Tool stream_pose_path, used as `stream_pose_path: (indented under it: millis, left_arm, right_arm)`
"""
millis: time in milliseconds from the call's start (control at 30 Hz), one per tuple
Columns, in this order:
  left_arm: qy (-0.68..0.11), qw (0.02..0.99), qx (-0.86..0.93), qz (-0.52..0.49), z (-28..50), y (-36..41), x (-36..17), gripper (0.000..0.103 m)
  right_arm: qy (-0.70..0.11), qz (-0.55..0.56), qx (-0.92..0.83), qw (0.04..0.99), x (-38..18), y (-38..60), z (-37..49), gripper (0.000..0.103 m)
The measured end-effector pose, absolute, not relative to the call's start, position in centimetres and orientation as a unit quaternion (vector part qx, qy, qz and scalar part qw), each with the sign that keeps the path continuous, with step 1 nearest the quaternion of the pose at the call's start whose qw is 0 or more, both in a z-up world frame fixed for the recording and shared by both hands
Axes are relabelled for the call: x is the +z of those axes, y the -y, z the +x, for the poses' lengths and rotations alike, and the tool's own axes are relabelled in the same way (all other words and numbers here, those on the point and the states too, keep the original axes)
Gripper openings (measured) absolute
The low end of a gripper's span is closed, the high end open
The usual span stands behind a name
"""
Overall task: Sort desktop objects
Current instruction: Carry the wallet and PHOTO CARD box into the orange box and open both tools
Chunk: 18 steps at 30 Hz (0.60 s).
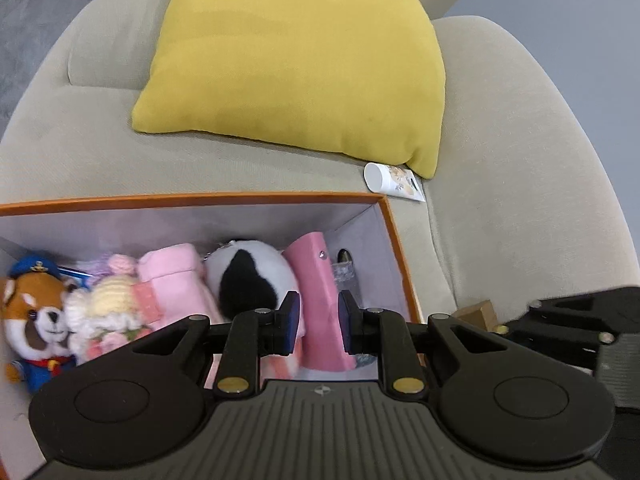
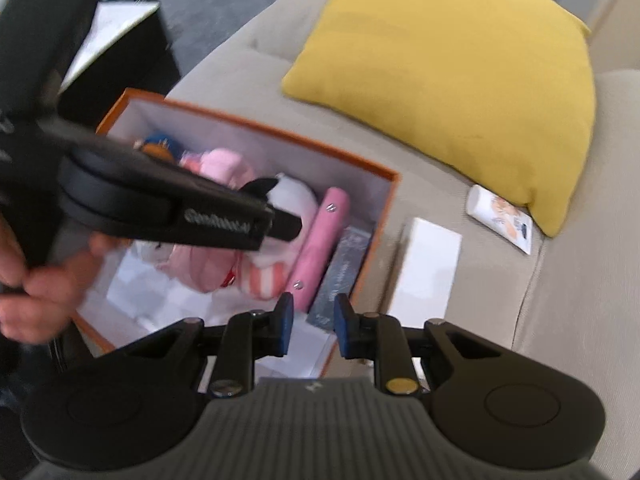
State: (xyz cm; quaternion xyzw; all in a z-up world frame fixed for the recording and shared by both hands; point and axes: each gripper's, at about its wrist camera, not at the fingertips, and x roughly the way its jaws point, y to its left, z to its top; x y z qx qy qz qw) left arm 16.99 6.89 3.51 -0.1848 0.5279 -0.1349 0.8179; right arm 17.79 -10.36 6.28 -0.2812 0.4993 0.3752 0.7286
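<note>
An orange box [image 1: 200, 199] sits on a beige sofa and holds plush toys, a pink case [image 1: 320, 292] and a clear bottle [image 1: 347, 276]. My left gripper [image 1: 319, 322] is open and empty over the box's right end, its fingers astride the pink case without touching it. In the right wrist view the box [image 2: 256, 126], the pink case [image 2: 324, 248] and a dark boxed item [image 2: 344, 276] show. My right gripper [image 2: 313, 326] is open and empty above the box's near right corner. A white box [image 2: 424, 268] and a white tube [image 2: 500, 216] lie on the sofa right of it.
A yellow cushion [image 1: 304, 64] lies behind the box, with the tube [image 1: 394, 182] at its corner. A red panda plush [image 1: 34, 316] and a black-and-white plush [image 1: 250, 276] fill the box. The left gripper body [image 2: 168, 204] and hand cross the right wrist view.
</note>
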Motion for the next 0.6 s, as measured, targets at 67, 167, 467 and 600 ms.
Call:
stream_pose_path:
  millis: [67,167,467,600]
  left_arm:
    - [-0.535,0.815,-0.133,-0.176,16.6,-7.0,3.3,0.022]
    - [-0.541,0.814,-0.127,-0.168,16.2,-7.3,2.5,0.022]
    - [-0.549,0.806,-0.128,-0.179,16.5,-8.0,0.2,0.017]
    - [-0.555,0.799,-0.125,-0.192,16.5,-8.4,-0.4,0.007]
  right_arm:
    - [-0.501,-0.301,0.382,0.716,5.6,9.6,17.2,0.022]
    - [-0.511,-0.339,0.382,0.692,4.1,8.2,16.4,0.016]
    - [-0.515,-0.453,0.366,0.629,-0.6,5.1,14.6,0.014]
    - [-0.511,-0.480,0.364,0.614,-2.1,4.3,14.6,0.013]
